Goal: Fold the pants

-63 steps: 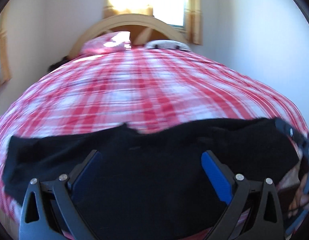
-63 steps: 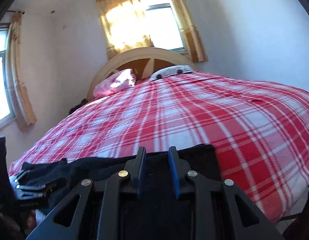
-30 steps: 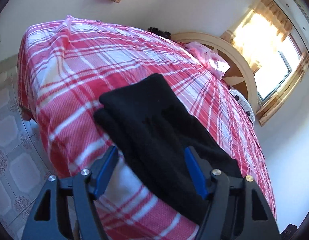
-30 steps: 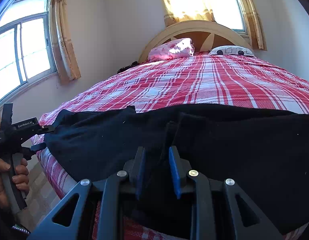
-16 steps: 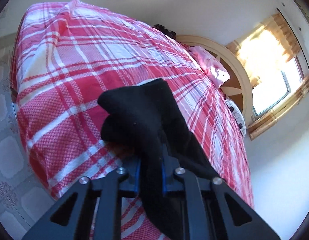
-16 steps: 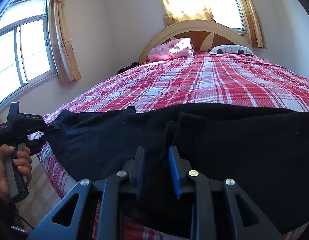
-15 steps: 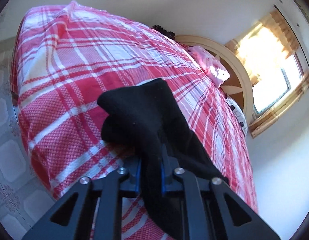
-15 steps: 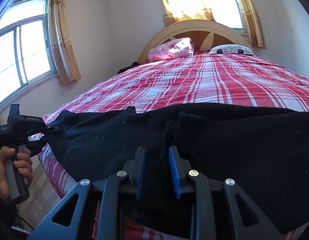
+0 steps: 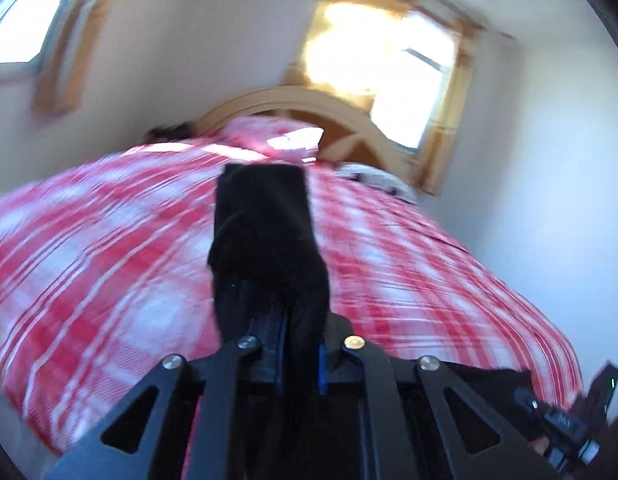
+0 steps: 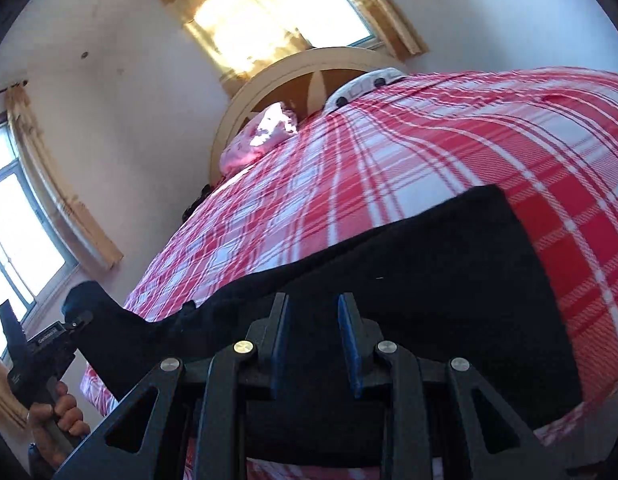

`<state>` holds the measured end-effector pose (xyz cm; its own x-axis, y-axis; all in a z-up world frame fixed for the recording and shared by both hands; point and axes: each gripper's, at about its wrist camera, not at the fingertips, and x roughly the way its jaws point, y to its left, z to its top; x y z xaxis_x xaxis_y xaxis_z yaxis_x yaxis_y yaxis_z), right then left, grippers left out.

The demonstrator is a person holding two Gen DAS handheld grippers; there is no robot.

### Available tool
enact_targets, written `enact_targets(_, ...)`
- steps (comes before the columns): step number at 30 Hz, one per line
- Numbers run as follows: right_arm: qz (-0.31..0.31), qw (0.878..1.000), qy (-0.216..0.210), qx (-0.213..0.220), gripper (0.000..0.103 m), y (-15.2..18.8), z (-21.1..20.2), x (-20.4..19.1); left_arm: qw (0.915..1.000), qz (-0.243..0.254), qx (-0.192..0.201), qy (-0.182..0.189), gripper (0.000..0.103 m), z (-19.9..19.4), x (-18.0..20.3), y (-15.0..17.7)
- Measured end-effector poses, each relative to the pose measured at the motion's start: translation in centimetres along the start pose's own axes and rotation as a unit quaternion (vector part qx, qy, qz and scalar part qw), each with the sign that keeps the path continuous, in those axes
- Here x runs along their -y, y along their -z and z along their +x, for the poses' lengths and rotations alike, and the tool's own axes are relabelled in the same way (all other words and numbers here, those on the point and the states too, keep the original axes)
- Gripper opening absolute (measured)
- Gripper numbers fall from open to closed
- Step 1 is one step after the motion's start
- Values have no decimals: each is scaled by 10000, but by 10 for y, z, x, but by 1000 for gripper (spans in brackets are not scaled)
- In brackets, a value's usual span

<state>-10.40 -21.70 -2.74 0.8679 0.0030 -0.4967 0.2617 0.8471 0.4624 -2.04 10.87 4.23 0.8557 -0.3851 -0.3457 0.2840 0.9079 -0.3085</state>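
The black pants (image 10: pixel 449 264) lie across the near edge of a bed with a red and white plaid cover (image 10: pixel 449 140). My left gripper (image 9: pixel 299 344) is shut on the left end of the pants (image 9: pixel 265 232) and holds it lifted, the cloth standing up above the fingers. In the right wrist view that gripper (image 10: pixel 75 326) shows at far left with the raised cloth. My right gripper (image 10: pixel 313 312) is shut on the pants' right part, its blue pads a narrow gap apart with black cloth between them.
A curved wooden headboard (image 10: pixel 309 64) with a pink pillow (image 10: pixel 261 140) stands at the far end. Curtained windows (image 10: pixel 289 4) are behind it and on the left wall. A white wall (image 9: pixel 549 200) runs along the bed's right side.
My left gripper has lifted the pants' left end off the bed and swung to face the headboard. My right gripper has tilted and keeps its hold.
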Motion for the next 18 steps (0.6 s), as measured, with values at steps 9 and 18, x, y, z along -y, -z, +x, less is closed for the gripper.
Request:
enact_targets(9, 457, 9963, 359, 635, 27, -22, -70, 54, 9651, 1927, -400, 1726, 12, 27, 171, 63)
enact_targets(18, 775, 9933, 479, 712, 27, -23, -84, 83, 9191, 3641, -609, 1377, 15, 44, 212, 143)
